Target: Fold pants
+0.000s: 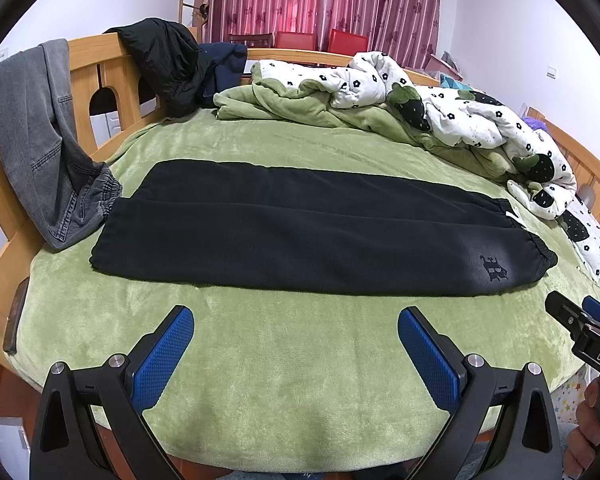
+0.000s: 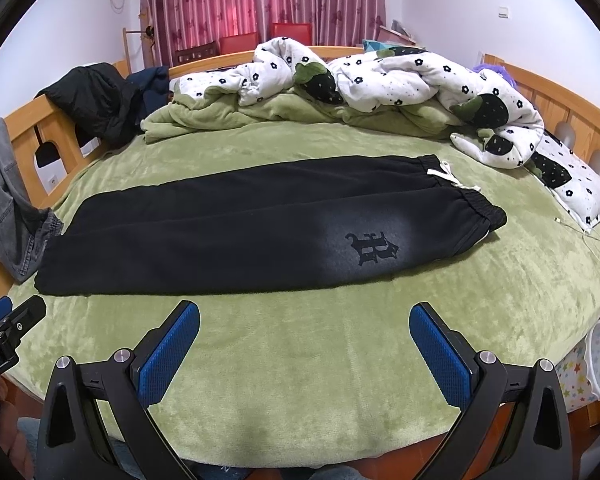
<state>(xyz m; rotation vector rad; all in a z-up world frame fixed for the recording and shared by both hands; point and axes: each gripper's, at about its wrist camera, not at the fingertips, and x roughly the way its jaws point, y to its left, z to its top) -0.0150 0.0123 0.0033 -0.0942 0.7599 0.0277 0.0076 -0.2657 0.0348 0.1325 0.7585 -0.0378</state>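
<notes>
One pair of black pants (image 1: 300,232), already doubled leg over leg, lies flat across the green blanket (image 1: 284,360), waistband toward 3 o'clock, cuffs toward 9, presumably squared for a crosswise fold. Left gripper (image 1: 296,344) and right gripper (image 2: 305,340) hover at 6 o'clock, jaws spread wide, holding nothing, apart from the cloth.

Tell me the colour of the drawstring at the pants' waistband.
White, against the black pants; the drawstring shows best in the right wrist view.
</notes>
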